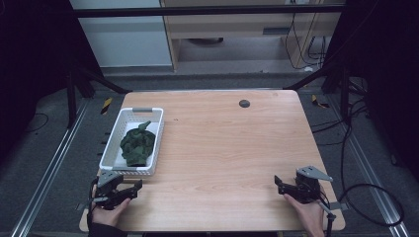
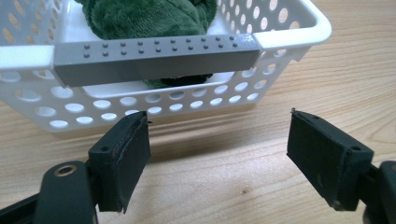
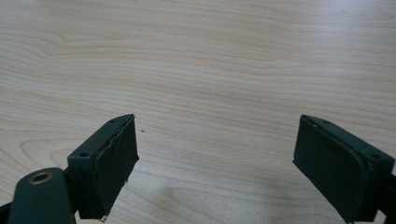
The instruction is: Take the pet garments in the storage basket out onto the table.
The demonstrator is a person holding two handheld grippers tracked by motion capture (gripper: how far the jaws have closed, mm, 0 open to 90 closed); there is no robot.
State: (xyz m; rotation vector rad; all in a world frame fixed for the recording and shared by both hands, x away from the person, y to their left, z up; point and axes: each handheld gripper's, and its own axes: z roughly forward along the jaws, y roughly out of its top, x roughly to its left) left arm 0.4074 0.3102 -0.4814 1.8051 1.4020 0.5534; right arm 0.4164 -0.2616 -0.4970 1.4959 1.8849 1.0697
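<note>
The green plush cloth [image 1: 137, 143] in the white basket [image 2: 289, 35] is judged soft and light; a raised fold should be pinched. The fingers of both grippers are spread apart, nothing between them.

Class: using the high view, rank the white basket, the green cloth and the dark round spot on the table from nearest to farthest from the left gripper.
1. White basket, just beyond the left gripper.
2. Green cloth, inside the basket.
3. Dark round spot, far edge of the table.
</note>
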